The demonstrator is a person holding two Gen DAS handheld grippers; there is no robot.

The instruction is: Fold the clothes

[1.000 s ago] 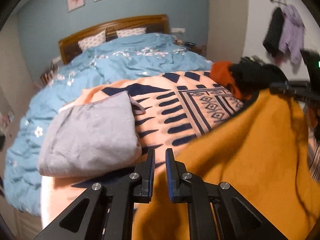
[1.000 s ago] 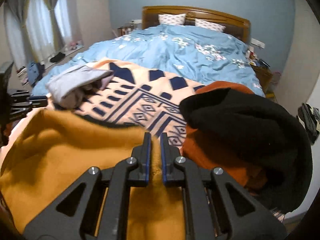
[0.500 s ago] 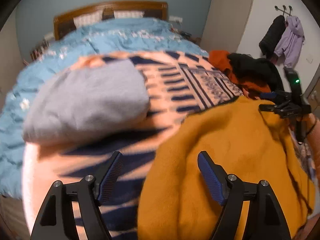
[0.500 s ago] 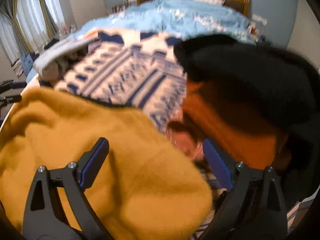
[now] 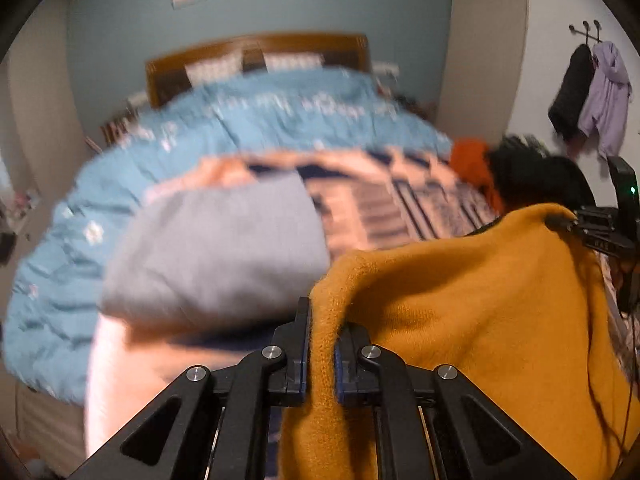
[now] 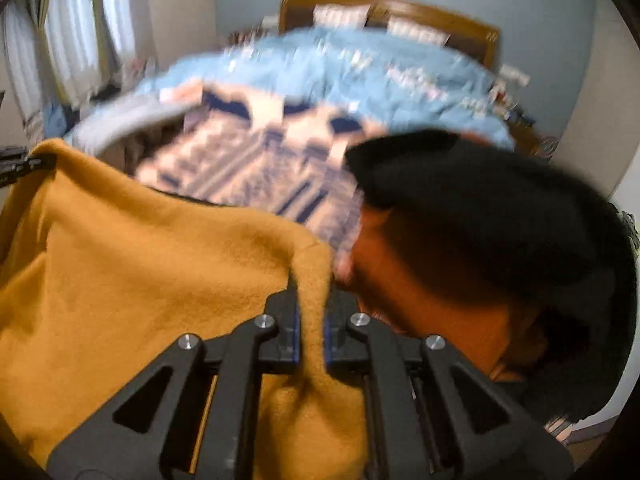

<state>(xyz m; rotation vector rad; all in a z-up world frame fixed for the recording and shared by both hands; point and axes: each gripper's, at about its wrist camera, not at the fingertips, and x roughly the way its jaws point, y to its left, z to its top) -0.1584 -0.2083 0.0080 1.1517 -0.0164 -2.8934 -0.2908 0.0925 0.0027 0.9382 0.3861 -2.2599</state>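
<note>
A mustard-yellow fleece garment (image 5: 472, 320) hangs stretched between my two grippers above the patterned blanket (image 5: 380, 208). My left gripper (image 5: 320, 344) is shut on the garment's left edge. My right gripper (image 6: 310, 312) is shut on its right edge (image 6: 160, 264). Each gripper also shows in the other's view, pinching a raised corner: the right one at the far right (image 5: 576, 224), the left one at the far left (image 6: 28, 162). A folded grey garment (image 5: 216, 248) lies on the blanket to the left.
A black garment (image 6: 480, 208) lies over an orange-red one (image 6: 432, 292) at the blanket's right side. The bed has a blue floral duvet (image 5: 260, 120) and a wooden headboard (image 5: 256, 52). Clothes hang on wall hooks (image 5: 592, 92). Curtains (image 6: 68, 36) are at the left.
Both grippers were shut a second ago, opened wide half a second ago, and have now shut on the mustard garment's edges and lifted them. Both views are blurred by motion.
</note>
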